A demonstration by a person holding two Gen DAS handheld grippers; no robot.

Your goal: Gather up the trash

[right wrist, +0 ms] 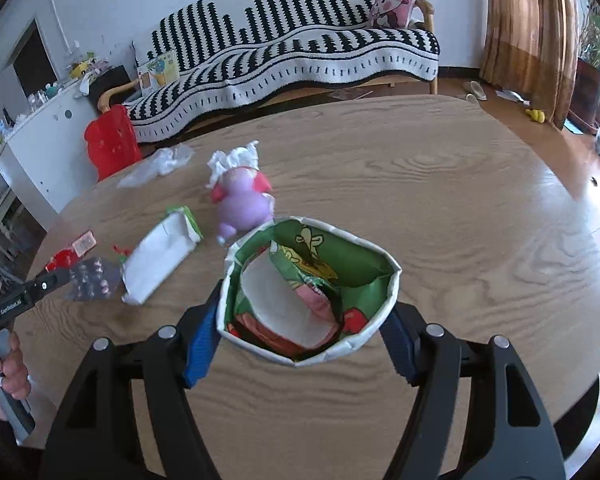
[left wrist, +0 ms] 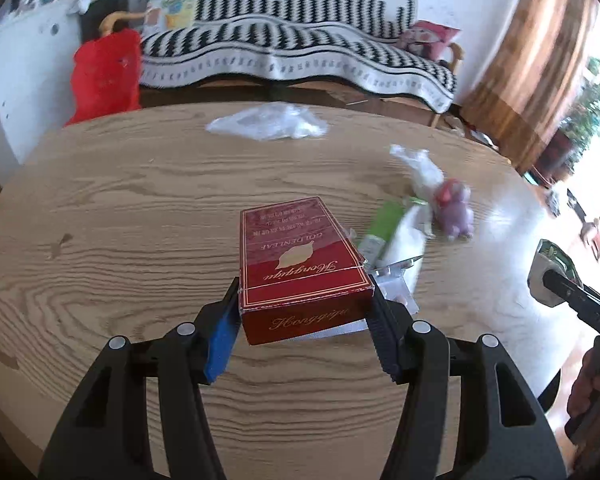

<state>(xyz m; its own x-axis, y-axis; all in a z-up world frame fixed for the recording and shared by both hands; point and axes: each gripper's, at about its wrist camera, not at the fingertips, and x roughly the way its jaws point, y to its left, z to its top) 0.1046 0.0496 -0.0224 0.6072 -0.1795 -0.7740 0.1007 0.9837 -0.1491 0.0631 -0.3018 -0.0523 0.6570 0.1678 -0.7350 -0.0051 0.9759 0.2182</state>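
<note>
My left gripper (left wrist: pixel 304 292) is shut on a red cigarette box (left wrist: pixel 300 256) and holds it just above the wooden table (left wrist: pixel 120 208). My right gripper (right wrist: pixel 308 300) is shut on a folded paper trash box (right wrist: pixel 380 276) with a green printed lining; a white scrap and coloured wrappers lie inside. Loose trash on the table: a clear plastic bag (left wrist: pixel 268 122), crumpled white tissue (right wrist: pixel 236 158), a green-and-white packet (right wrist: pixel 160 256), a blister pack (right wrist: pixel 92 278). A purple toy pig (right wrist: pixel 244 204) stands by the tissue.
The round table's edge curves near on both sides. A striped sofa (right wrist: pixel 292 52) and a red plastic chair (right wrist: pixel 110 142) stand behind the table. A white cabinet (right wrist: pixel 44 136) is at the left and curtains (right wrist: pixel 532 24) at the right.
</note>
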